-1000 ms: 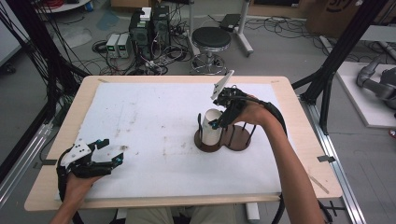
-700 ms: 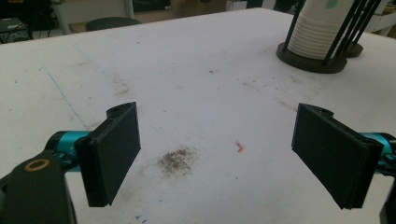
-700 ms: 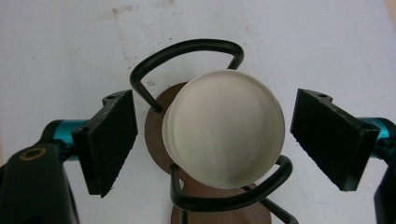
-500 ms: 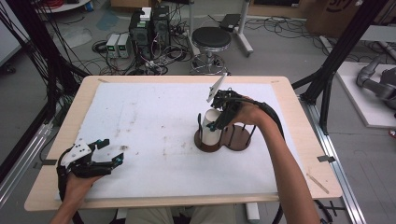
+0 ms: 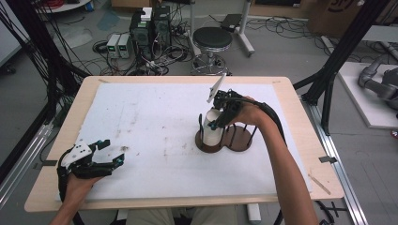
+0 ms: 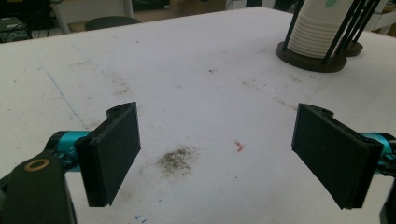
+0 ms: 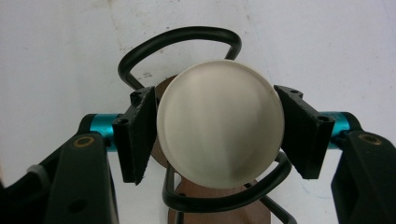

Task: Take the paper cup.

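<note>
— Gripping anything yet?

— Yes. My right gripper (image 7: 217, 140) has its jaws pressed on both sides of the top paper cup (image 7: 220, 123), upside down on the cup stack (image 6: 315, 28). The stack sits in the black wire holder (image 5: 224, 136), right of centre on the tabletop (image 5: 155, 117).

— What changed in the last second?

— Little. My right hand (image 5: 251, 115) has stayed over the holder, shifting only slightly; the cup looks a touch higher, though I can't be sure it has left the stack.

— Meaning?

— I judge the grasp is made and the lift is starting, so one cup should come free if the others stay down.

— And your left?

— My left gripper (image 5: 105, 152) rests wide apart, holding nothing, near the front left corner, unmoved, well apart from the holder.
</note>
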`<act>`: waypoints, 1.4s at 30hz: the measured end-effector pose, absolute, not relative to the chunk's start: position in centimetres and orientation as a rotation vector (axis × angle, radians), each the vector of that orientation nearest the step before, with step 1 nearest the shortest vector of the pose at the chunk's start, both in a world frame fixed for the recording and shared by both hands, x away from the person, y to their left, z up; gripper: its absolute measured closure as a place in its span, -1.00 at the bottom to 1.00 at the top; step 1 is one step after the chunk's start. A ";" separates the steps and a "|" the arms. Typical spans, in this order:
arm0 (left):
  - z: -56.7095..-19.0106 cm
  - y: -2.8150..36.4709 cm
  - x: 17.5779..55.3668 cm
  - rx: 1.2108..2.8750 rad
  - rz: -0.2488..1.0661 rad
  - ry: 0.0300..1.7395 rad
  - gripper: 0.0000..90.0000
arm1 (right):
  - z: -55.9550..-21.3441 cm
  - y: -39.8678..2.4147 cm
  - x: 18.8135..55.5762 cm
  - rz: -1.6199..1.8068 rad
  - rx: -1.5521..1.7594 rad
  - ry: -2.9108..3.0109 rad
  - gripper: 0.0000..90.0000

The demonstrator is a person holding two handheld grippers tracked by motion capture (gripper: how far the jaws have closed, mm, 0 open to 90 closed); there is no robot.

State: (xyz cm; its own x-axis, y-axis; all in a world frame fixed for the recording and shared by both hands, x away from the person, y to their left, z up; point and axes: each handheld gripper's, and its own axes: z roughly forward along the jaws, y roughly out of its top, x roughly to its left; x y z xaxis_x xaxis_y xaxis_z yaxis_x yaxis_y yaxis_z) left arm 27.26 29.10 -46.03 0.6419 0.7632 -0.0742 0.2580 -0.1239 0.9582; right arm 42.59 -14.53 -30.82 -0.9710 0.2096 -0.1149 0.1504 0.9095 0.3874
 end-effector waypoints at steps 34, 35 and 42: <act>-46.0 29.1 27.2 1.690 0.540 0.842 -0.66 | -28.1 -15.9 41.9 0.779 0.335 2.861 -0.18; -46.0 29.1 27.2 1.690 0.541 0.841 -0.66 | -27.9 -15.9 41.8 0.786 0.337 2.860 -0.18; -46.0 29.1 27.2 1.692 0.541 0.839 -0.66 | -26.1 -15.7 41.5 0.790 0.326 2.837 -0.18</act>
